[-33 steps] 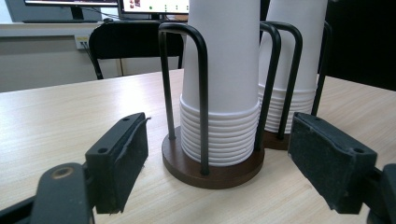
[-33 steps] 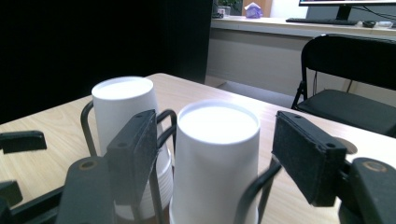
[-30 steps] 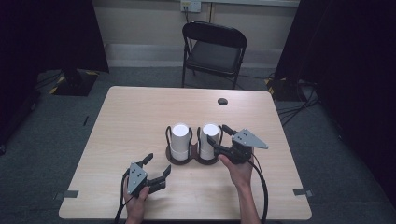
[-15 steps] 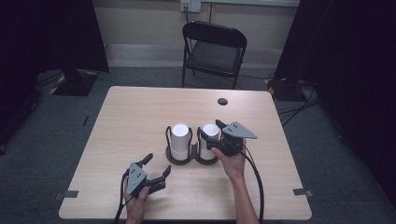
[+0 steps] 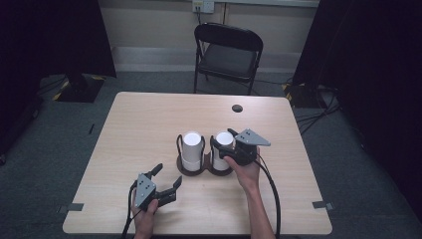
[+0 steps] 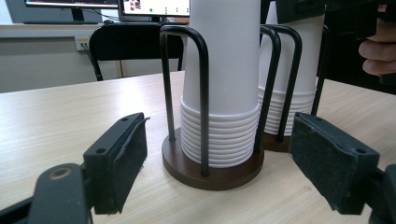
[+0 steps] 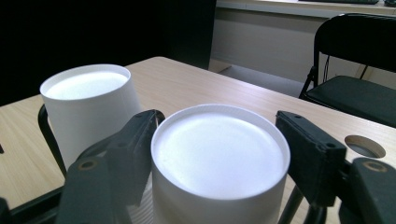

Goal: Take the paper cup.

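While the right gripper (image 5: pixel 222 147) straddles the top of the right stack of cups (image 7: pixel 219 158), its jaws are spread to either side of the rim with a visible gap at each pad, so nothing is pinched yet. That stack stands in the right bay of a dark wire cup holder (image 5: pixel 205 167) near the middle of the table (image 5: pixel 139 119), slightly toward the near edge, with the left stack of cups (image 5: pixel 191 149) just beside it in the other bay. By my reading, the approach is made and the closing, lifting and separating of the top cup are all left to do. The left gripper (image 5: pixel 166 181) rests low near the near-left part of the table, jaws wide apart, facing the holder's round base (image 6: pixel 212 168) and holding nothing; it may be meant to steady the holder. The tabletop is pale wood grain, with a round cable hole (image 5: pixel 237 108) toward the far edge. Beyond it stands a black folding chair (image 5: pixel 228 55) on grey carpet, dark curtains at both sides.
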